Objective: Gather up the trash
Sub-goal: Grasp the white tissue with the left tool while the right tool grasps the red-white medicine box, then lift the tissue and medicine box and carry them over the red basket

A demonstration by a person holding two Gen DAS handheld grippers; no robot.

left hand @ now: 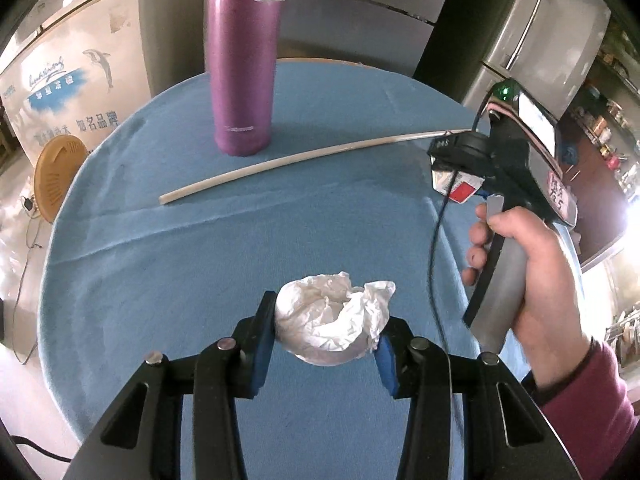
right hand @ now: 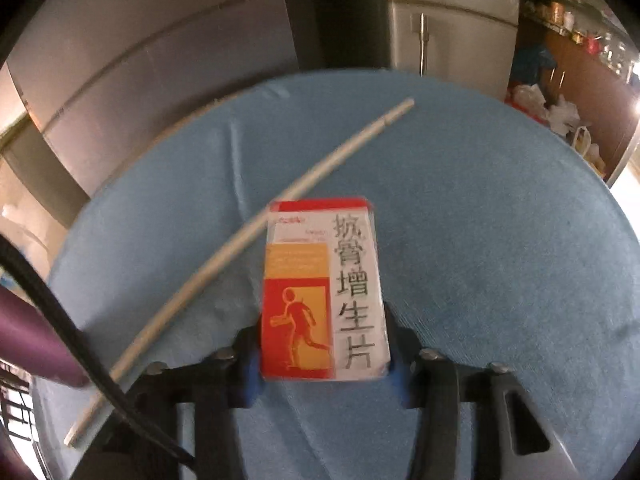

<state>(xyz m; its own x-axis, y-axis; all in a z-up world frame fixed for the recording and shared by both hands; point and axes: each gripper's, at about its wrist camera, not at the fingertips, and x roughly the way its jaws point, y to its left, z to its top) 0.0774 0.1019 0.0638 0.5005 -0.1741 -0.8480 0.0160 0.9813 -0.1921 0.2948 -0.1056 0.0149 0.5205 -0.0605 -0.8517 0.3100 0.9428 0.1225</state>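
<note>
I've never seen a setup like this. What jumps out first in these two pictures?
Each handheld gripper is clamped on a piece of trash above a blue tablecloth: the left gripper squeezes a crumpled white tissue, the right gripper a red and white medicine box. Behind them stand a tall purple bottle and a long pale stick lying flat.

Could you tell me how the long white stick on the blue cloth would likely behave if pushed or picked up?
The stick looks thin and round, so a sideways push would probably roll it. It lies flat on the cloth, so pinching it may be fiddly. Its slight curve could be fisheye distortion; stiffness is unclear.
</note>
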